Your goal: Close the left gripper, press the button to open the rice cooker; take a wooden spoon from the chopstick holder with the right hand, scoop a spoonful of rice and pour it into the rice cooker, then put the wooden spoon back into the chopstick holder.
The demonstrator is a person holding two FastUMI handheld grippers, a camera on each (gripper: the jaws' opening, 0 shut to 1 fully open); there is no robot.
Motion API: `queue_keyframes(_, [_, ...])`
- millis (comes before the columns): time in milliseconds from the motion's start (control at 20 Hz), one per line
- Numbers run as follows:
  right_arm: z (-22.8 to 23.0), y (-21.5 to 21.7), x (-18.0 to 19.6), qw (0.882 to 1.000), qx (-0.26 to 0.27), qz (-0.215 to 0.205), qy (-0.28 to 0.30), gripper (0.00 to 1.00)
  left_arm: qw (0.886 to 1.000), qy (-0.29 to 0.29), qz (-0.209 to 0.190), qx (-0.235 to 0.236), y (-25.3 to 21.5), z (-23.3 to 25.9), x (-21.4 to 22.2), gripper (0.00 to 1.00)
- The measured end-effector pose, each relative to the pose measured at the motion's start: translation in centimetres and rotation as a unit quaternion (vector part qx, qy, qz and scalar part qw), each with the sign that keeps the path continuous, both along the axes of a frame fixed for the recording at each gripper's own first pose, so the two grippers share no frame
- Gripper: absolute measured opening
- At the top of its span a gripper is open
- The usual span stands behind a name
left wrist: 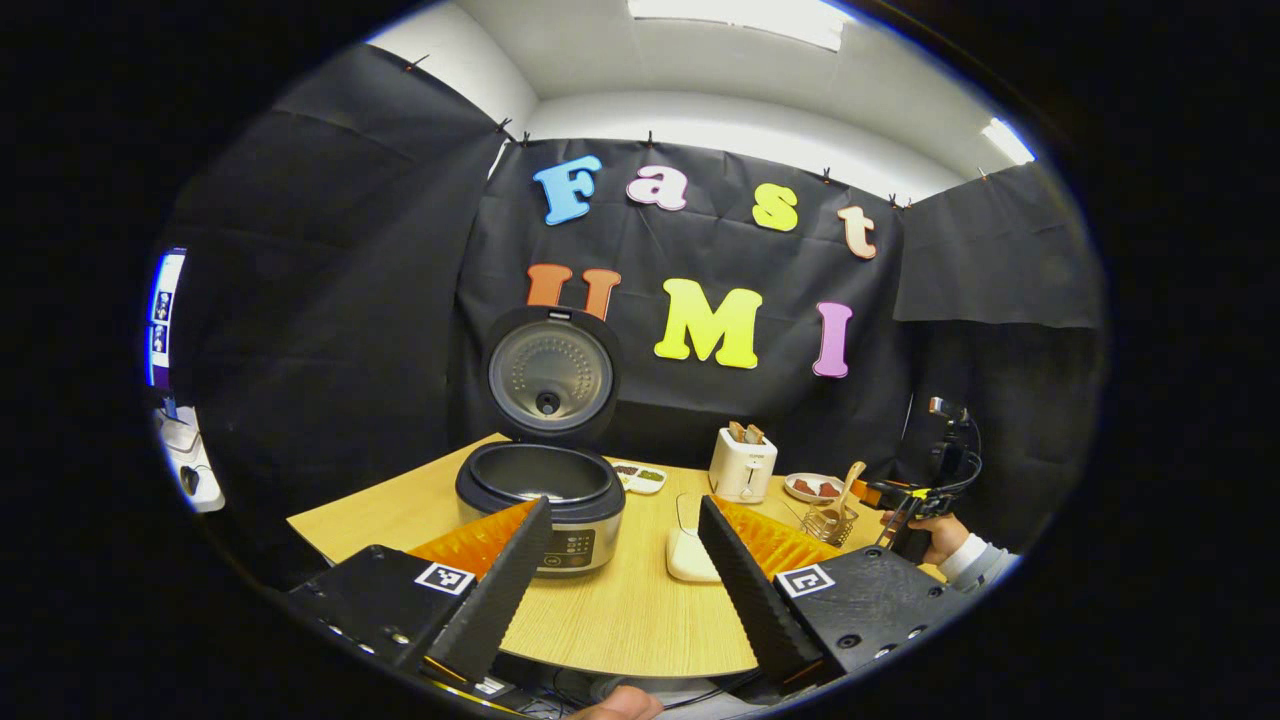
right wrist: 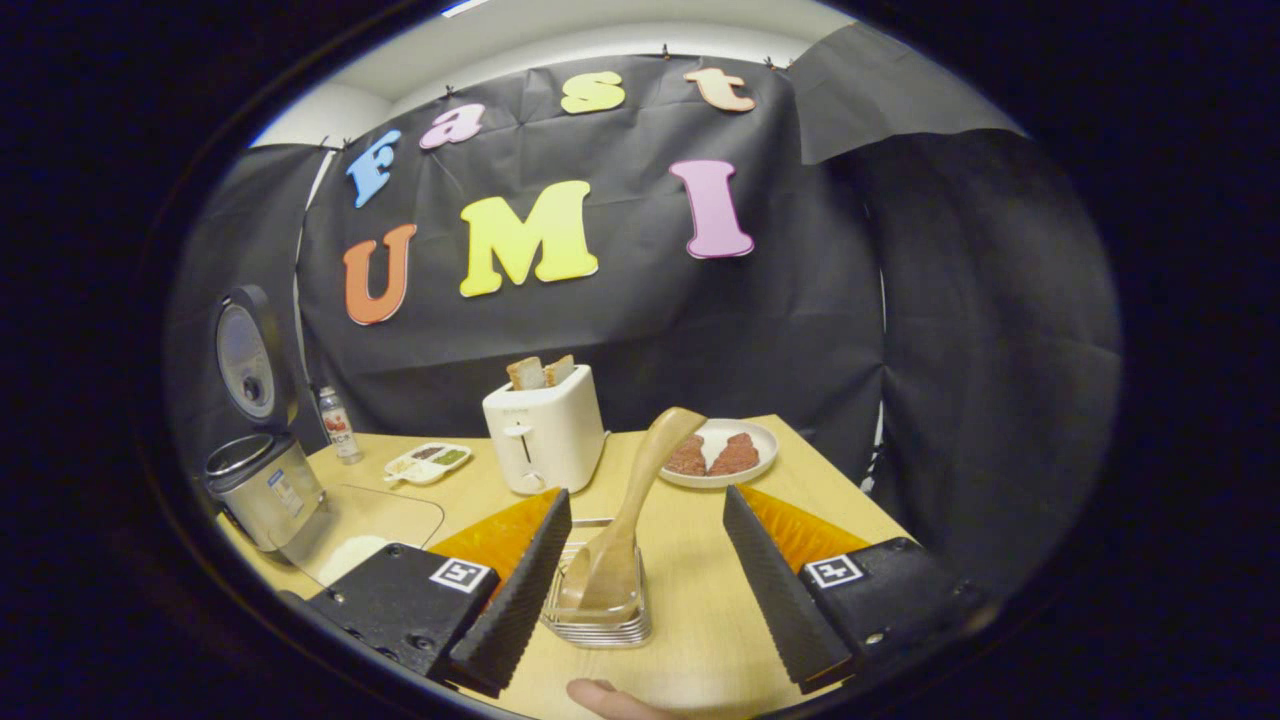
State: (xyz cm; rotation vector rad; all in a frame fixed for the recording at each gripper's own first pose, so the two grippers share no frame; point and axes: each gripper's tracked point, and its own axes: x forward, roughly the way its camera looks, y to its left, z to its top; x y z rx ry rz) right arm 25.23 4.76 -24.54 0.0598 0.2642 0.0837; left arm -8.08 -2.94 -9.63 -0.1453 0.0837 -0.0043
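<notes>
Already the cooker (left wrist: 541,505) stands open at the table's (left wrist: 620,610) far left part, its lid (left wrist: 550,378) tipped straight up so the grey, dimpled inner plate with a small dark vent at its middle faces forward. The dark pot rim is round and looks bare inside from here; a steel band with a small button panel wraps the front. In the right gripper view the cooker (right wrist: 262,480) sits at the far left, seen side-on, lid (right wrist: 248,360) upright, with a small bottle (right wrist: 338,424) just behind it.

The left gripper (left wrist: 622,575) hangs low over the near table edge, released, its fingers spread wide with nothing between them. Through the gap lies a white container (left wrist: 690,545) on the wood.

The right gripper (right wrist: 640,585) is released too, jaws well apart, the holder (right wrist: 600,605) between them but closer to the left finger. The holder is a low wire rack, and the spoon (right wrist: 625,520) stands in it, pale wood, broad end down, handle tilted up and to the right. Neither finger touches it. In the left gripper view that gripper (left wrist: 905,500) and the hand (left wrist: 940,535) holding it sit at the right, just beside the holder (left wrist: 833,520) and spoon (left wrist: 845,490).

Behind stand a white toaster (right wrist: 545,435) with two slices up, a plate (right wrist: 720,455) bearing two brown pieces, and a small divided tray (right wrist: 428,462).
</notes>
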Motion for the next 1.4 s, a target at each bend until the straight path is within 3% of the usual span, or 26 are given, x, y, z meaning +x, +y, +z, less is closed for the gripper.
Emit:
queue_keyframes(100, [-1.1,0.6,1.3,0.999,0.03,0.004,0.024,0.95,1.0,0.002,0.001,0.01,0.1,-0.1,0.1,0.94])
queue_keyframes(150, [-0.8,0.8,2.0,0.999,0.043,0.004,0.023,0.87,1.0,0.001,-0.002,0.012,-0.1,-0.1,0.2,0.94])
queue_keyframes(200, [-0.9,0.4,2.9,0.999,0.043,-0.006,0.023,0.92,1.0,-0.002,-0.008,0.012,-0.5,0.0,0.3,0.95])
queue_keyframes(300, [-1.0,0.2,4.1,0.999,0.048,-0.003,0.026,0.87,0.999,-0.009,-0.031,0.005,-1.7,0.3,0.7,0.94])
queue_keyframes(450, [-2.1,1.2,5.2,0.996,0.065,0.019,0.058,0.63,0.999,0.009,-0.048,0.01,-2.4,-1.3,1.4,0.95])
queue_keyframes(500, [-2.0,1.9,5.4,0.995,0.077,0.034,0.06,0.65,0.999,0.012,-0.048,0.02,-2.4,-1.4,1.6,0.95])
queue_keyframes(550, [-2.0,2.0,5.6,0.994,0.085,0.034,0.061,0.62,0.998,0.013,-0.05,0.03,-2.4,-1.6,1.6,0.94])
queue_keyframes(600, [-2.4,1.4,6.1,0.994,0.086,0.014,0.068,0.52,0.998,0.017,-0.055,0.037,-2.8,-2.0,1.7,0.94])
queue_keyframes(650, [-3.1,1.1,6.4,0.993,0.093,0.008,0.075,0.34,0.997,0.023,-0.064,0.041,-3.2,-2.4,1.7,0.94])
queue_keyframes(750, [-3.4,3.1,6.1,0.99,0.104,0.041,0.084,0.2,0.996,0.03,-0.072,0.033,-3.2,-2.8,1.8,0.94])
queue_keyframes(1000, [-0.9,2.5,4.3,0.994,0.07,0.051,0.06,0.12,0.998,0.04,-0.056,0.015,-1.4,-3.0,0.7,0.94])
queue_keyframes(1400, [8.3,4.2,1.0,0.998,0.006,0.049,-0.036,0.12,0.998,-0.001,-0.049,0.025,-0.5,-0.6,-1.7,0.94])
